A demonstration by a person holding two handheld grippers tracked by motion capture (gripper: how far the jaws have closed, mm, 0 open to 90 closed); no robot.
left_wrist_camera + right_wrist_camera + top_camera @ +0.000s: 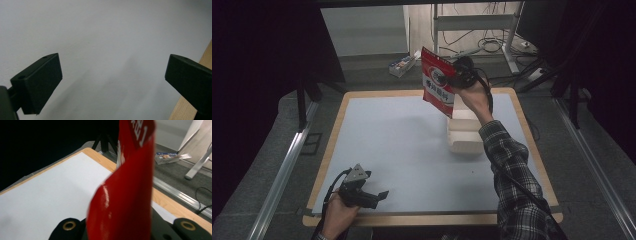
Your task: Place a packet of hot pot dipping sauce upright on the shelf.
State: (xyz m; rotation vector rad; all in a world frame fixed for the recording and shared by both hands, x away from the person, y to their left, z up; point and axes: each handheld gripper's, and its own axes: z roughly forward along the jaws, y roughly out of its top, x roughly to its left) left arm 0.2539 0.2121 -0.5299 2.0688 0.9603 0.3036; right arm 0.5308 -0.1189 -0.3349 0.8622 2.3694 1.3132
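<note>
A red snack pouch (438, 82) with white lettering hangs in the air above the far right of the white table, my right gripper (460, 75) shut on its right edge. In the right gripper view the red pouch (127, 190) rises between the jaws, close to the lens. Below the pouch a white open box (463, 134) stands on the table. My left gripper (379, 196) rests low near the front left edge, open with nothing between its fingers (41, 82).
The white mat (397, 150) has a wooden rim (432, 219). A small printed carton (402, 65) lies on the floor beyond the table, near a metal stand (512, 50) and cables. Aluminium rails (282, 175) run along both sides.
</note>
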